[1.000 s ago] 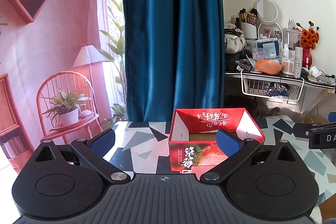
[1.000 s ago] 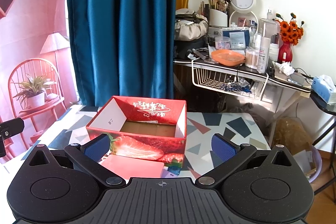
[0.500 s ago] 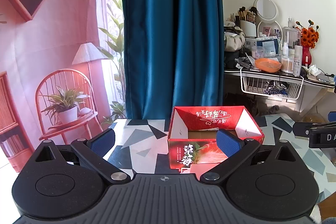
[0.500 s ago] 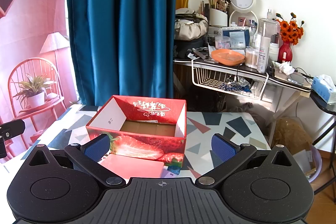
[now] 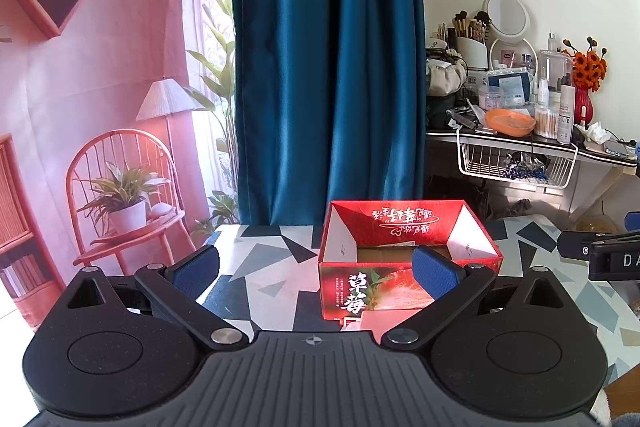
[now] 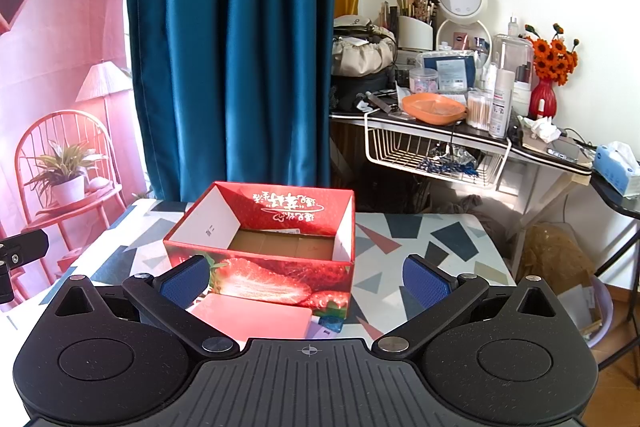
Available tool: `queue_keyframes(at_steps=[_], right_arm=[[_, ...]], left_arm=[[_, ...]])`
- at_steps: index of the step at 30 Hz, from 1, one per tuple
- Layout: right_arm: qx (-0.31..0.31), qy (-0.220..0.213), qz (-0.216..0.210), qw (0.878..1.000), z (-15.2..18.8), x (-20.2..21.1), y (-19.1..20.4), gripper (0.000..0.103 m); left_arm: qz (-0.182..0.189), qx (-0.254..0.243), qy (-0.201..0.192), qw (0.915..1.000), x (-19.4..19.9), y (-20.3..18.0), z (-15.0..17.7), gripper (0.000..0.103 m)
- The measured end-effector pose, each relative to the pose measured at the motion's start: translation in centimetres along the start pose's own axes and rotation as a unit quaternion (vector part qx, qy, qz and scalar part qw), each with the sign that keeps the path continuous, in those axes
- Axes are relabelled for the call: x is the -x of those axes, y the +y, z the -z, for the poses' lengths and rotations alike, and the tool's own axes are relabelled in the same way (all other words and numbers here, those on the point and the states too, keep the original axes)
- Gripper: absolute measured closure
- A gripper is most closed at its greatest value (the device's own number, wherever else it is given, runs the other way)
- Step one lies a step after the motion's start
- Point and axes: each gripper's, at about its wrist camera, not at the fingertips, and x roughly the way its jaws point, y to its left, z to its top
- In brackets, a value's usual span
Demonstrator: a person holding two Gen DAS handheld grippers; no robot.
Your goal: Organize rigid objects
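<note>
Two spread claws face an open strawberry box on the patterned worktop.

Left wrist view: the left claw [image 5: 316,269] is released and empty; the red strawberry box [image 5: 404,251] stands open ahead to the right on the worktop [image 5: 264,259]. Right wrist view: the right claw [image 6: 306,277] is likewise released; the box [image 6: 264,239] sits ahead to the left, with a pink flat item [image 6: 256,317], perhaps a case, just near of it.
</note>
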Motion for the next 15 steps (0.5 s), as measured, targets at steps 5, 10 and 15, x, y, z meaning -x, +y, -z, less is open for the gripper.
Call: queue_keyframes(at_steps=[5, 10, 15], right_arm=[[0.000, 0.000, 0.000, 1.000, -0.04, -0.04, 0.05, 0.000], [0.000, 0.000, 0.000, 1.000, -0.06, -0.05, 0.07, 0.000], [0.000, 0.000, -0.001, 1.000, -0.11, -0.05, 0.06, 0.000]], left_arm=[[0.000, 0.001, 0.002, 1.0000, -0.02, -0.12, 0.16, 0.000], [0.000, 0.002, 0.004, 1.0000, -0.06, -0.20, 0.26, 0.000], [0.000, 0.003, 0.006, 1.0000, -0.11, -0.19, 0.31, 0.000]])
